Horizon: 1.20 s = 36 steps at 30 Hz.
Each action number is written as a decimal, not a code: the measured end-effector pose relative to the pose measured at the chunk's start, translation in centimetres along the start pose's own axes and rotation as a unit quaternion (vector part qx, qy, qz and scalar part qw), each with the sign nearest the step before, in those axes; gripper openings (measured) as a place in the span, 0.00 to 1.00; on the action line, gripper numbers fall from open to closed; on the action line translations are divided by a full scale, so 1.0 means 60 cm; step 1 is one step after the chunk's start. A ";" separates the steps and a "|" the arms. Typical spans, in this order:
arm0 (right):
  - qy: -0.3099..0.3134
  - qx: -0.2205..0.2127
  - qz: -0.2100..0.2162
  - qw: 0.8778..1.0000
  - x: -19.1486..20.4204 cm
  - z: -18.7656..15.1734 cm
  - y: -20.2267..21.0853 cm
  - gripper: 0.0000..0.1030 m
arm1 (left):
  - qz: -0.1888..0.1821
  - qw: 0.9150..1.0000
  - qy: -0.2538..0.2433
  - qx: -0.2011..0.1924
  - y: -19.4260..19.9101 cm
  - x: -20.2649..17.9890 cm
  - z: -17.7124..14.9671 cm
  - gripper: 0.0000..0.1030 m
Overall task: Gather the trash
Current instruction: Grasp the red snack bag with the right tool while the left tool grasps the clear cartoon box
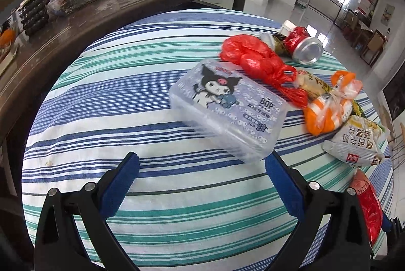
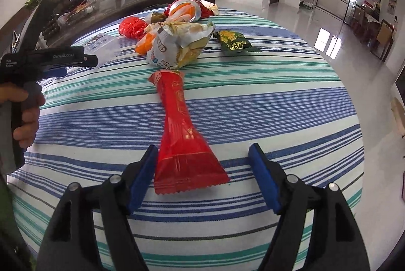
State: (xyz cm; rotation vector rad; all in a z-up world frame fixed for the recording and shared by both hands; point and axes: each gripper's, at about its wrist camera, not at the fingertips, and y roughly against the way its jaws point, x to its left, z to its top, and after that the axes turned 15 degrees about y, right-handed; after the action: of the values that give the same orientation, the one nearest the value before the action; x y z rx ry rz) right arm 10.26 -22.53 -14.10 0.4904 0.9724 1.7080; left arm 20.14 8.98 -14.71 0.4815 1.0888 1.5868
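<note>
Lying flat on the striped tabletop (image 2: 253, 103), the red wrapper (image 2: 182, 136) runs lengthwise away from the right tool (image 2: 203, 176): its wide crimped end sits nearest the camera, its narrow twisted end points toward the heap of trash farther back. That wide end lies between the right tool's blue pads (image 2: 143, 177), which stand apart; the left-side pad is just beside or touching the wrapper's edge, the other pad is clear of it, so nothing is clamped.

The left tool (image 1: 202, 167) also has its jaws spread wide, with nothing between them. Just beyond its tips sits a clear plastic box (image 1: 227, 109) with a cartoon figure, its long axis slanting from upper left to lower right in the left wrist view. Past it lie a red plastic bag (image 1: 255, 60), a crushed can (image 1: 305, 48), an orange-and-white bag (image 1: 326, 106) and a white snack packet (image 1: 357, 141). A green packet (image 2: 234, 43) lies apart to the right of the heap.
</note>
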 end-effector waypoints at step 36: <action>-0.002 0.003 -0.004 1.000 0.002 -0.002 -0.002 0.74 | -0.024 0.994 -0.109 0.010 -0.024 -0.074 0.065 0.71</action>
State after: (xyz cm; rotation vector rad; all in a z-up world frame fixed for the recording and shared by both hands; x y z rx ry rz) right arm 10.20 -22.45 -14.27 0.4927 0.9765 1.6973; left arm 25.38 6.40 -12.96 0.6231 0.9449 1.4459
